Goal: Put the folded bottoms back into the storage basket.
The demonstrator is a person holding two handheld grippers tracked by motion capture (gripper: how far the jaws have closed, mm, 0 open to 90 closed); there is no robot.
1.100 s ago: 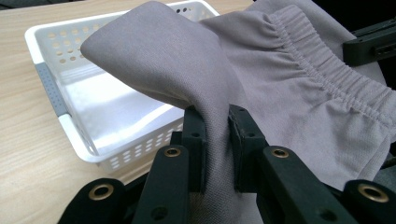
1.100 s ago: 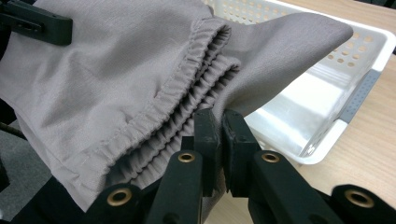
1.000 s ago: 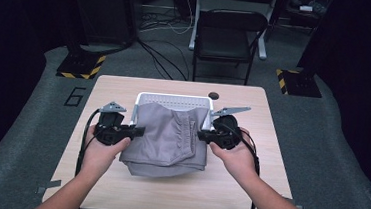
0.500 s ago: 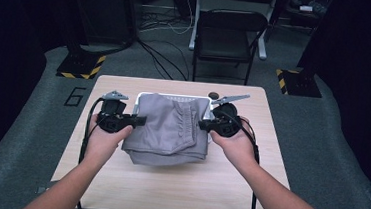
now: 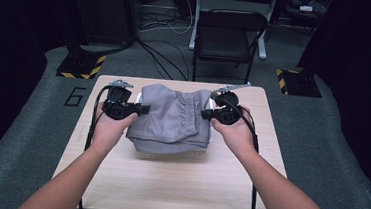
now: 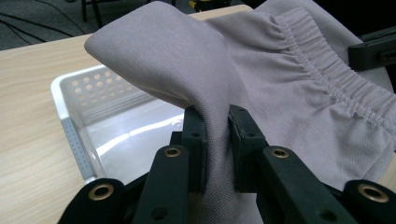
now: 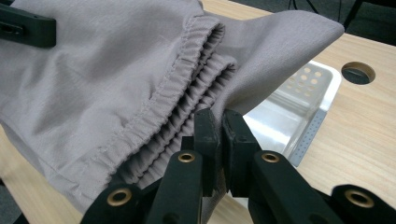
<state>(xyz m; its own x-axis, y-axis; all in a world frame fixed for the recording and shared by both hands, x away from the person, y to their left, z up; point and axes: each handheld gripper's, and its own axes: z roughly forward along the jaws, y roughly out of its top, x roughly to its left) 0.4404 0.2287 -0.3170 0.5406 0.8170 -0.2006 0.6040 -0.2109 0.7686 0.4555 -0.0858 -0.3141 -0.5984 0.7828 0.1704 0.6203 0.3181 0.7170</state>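
Grey woven shorts (image 5: pixel 172 118), elastic-gathered waistband, over a perforated white tray (image 6: pixel 74 126).

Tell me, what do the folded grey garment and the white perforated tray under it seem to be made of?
The folded grey garment looks like soft woven or fine-knit cloth, matte, with a gathered elastic waistband. The white perforated tray is probably plastic: smooth, glossy floor, rows of round holes, moulded rounded corners. It could be coated metal. The table seems a light wood-grain board.

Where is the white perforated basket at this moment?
In the high view the white basket sits on the middle of the wooden table, mostly covered by the grey shorts, between the left hand-held gripper and the right hand-held gripper.
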